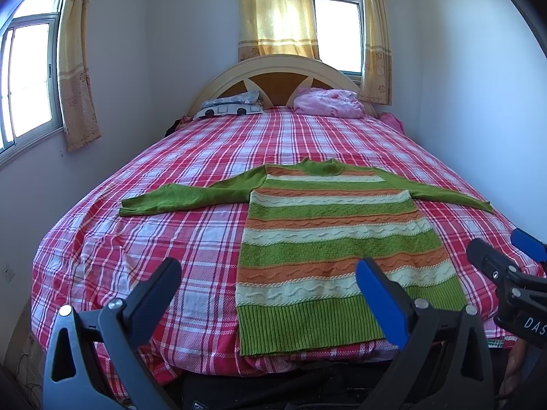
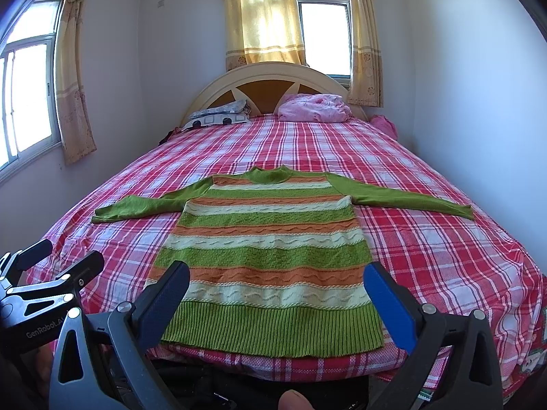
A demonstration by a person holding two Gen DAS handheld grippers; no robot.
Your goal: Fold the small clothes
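Just one striped sweater [image 2: 263, 256] flat on bed [image 2: 444, 239]; both grippers' fingers [image 1: 383, 294] wide apart, empty.

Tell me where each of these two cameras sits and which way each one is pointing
Left wrist view: sits on the left hand-held gripper at the bed's foot, left of the striped sweater, facing the headboard; its own open fingers and the right hand-held gripper show.
Right wrist view: sits on the right hand-held gripper, nearly centred on the sweater's hem, facing the same way; its open fingers, the left hand-held gripper and a fingertip show.
Shared: sweater lying flat with sleeves spread, plaid bed, headboard, curtains.
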